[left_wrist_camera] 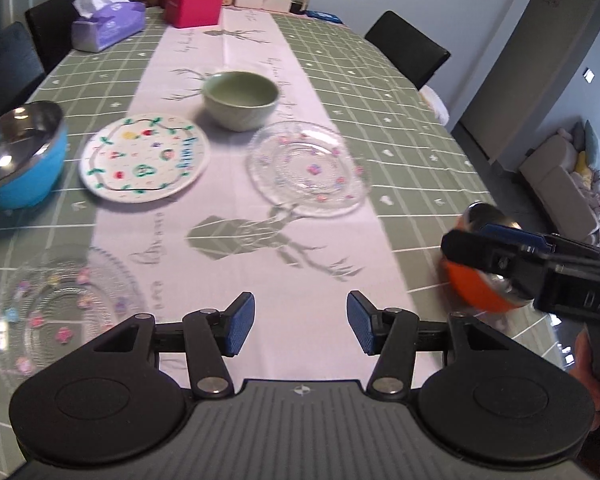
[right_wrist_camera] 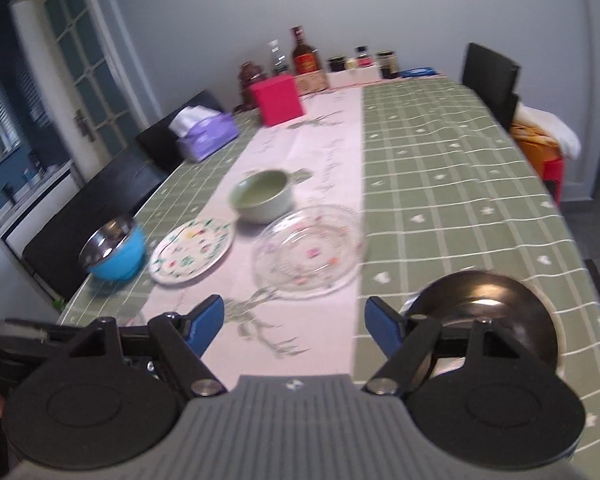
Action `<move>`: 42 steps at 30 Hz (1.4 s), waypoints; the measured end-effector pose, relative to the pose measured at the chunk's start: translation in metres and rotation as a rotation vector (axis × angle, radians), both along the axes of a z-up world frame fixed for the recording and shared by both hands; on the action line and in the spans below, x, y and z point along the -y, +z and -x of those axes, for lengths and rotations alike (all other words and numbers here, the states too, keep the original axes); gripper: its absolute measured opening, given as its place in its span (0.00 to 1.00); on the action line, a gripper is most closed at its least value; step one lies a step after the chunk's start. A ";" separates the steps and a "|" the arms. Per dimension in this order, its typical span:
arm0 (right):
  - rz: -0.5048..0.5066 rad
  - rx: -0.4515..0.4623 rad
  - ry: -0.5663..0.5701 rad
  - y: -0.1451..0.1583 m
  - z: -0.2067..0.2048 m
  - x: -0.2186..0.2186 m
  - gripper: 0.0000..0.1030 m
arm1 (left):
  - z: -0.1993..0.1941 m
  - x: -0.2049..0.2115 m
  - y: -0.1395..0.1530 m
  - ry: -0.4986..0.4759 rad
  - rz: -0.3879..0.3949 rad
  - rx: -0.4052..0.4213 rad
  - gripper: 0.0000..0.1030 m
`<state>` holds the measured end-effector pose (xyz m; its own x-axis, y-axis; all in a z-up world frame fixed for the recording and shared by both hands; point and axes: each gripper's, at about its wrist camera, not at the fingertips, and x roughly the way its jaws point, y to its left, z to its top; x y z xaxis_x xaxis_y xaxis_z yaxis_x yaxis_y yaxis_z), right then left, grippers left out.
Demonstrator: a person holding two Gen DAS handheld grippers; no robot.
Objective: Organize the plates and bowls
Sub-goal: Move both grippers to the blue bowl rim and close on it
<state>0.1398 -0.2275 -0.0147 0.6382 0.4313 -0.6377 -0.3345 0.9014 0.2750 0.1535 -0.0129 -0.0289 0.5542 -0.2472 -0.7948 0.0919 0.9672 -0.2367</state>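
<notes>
Well, from the left wrist view the left gripper hangs over the pale runner near the table's front edge, its blue pads spread with nothing between them. Ahead along the runner stand a pale green ceramic bowl, a white plate painted with small flowers left of it, and a clear glass plate dotted with flowers. A blue bowl with a steel lining sits at the left edge, and a second clear glass plate lies at the near left corner. At the right edge the right gripper crosses an orange bowl, perhaps clear of it.

From the right wrist view the right gripper is wide apart and empty, and a dark round bowl, blurred, sits by its right finger.
</notes>
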 end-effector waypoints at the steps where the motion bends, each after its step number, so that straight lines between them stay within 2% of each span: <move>1: 0.015 -0.006 0.024 -0.004 0.001 -0.010 0.74 | 0.003 -0.007 -0.001 0.006 -0.018 -0.001 0.60; 10: 0.164 -0.048 0.213 -0.033 0.004 -0.094 0.74 | 0.018 -0.073 -0.005 0.034 -0.107 -0.046 0.60; 19: 0.247 -0.045 0.345 -0.022 -0.019 -0.185 0.74 | 0.012 -0.152 0.009 0.096 -0.124 -0.060 0.60; 23: 0.231 -0.065 0.359 -0.013 -0.036 -0.214 0.74 | 0.002 -0.182 0.017 0.122 -0.131 -0.019 0.60; 34: 0.231 -0.127 0.327 0.019 -0.096 -0.274 0.74 | -0.046 -0.244 0.042 0.158 -0.138 0.010 0.60; 39: 0.189 -0.177 0.288 0.024 -0.123 -0.292 0.73 | -0.071 -0.265 0.043 0.187 -0.106 0.012 0.61; 42: 0.169 -0.215 0.267 0.020 -0.136 -0.301 0.73 | -0.087 -0.270 0.036 0.185 -0.101 -0.012 0.65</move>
